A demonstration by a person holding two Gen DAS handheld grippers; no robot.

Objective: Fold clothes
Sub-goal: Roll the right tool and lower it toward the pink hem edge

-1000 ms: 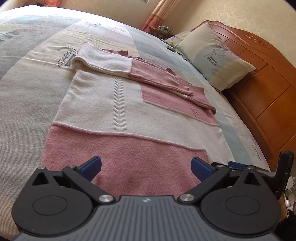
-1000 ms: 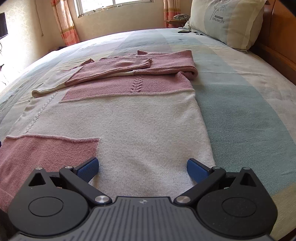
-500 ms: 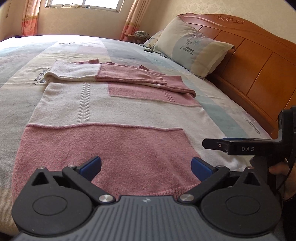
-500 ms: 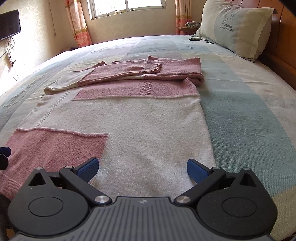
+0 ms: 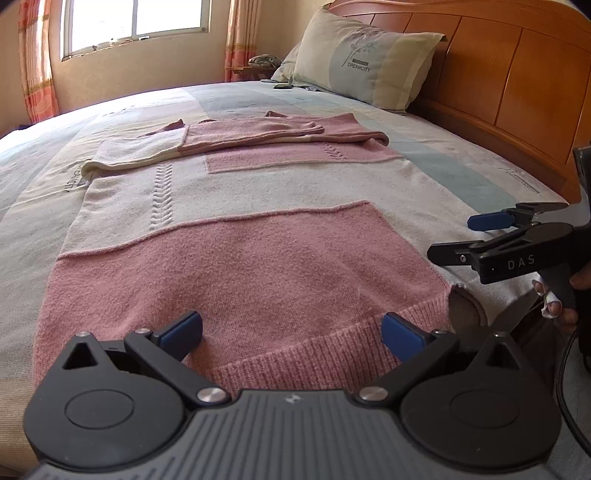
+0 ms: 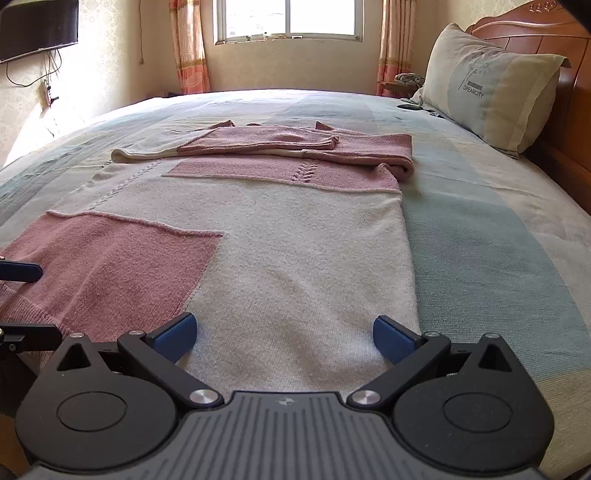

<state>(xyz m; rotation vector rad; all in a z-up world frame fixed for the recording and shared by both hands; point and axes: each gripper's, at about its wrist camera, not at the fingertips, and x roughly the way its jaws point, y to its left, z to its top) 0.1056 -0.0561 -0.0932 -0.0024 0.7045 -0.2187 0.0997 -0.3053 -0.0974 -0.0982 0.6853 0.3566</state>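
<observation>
A pink and cream knitted sweater (image 5: 258,236) (image 6: 303,243) lies flat on the bed, its sleeves folded across the chest at the far end. My left gripper (image 5: 291,328) is open, hovering just over the pink ribbed hem with nothing between its blue pads. My right gripper (image 6: 284,334) is open too, over the cream part of the hem near the sweater's right edge. In the left wrist view the right gripper (image 5: 495,236) shows from the side at the right, held by a hand (image 5: 554,302). A blue fingertip (image 6: 20,272) of the left gripper shows at the left edge of the right wrist view.
The bed (image 6: 498,240) has a pastel patchwork cover. A pillow (image 5: 362,59) (image 6: 491,85) leans on the wooden headboard (image 5: 517,81) at the far right. A small dark object (image 5: 282,86) lies by the pillow. Window, curtains and a wall TV (image 6: 37,29) stand beyond.
Both grippers have pulled back and levelled toward the near hem, so more of the room shows. The right gripper has come into the left wrist view. Both stayed open; the sweater has not moved.
</observation>
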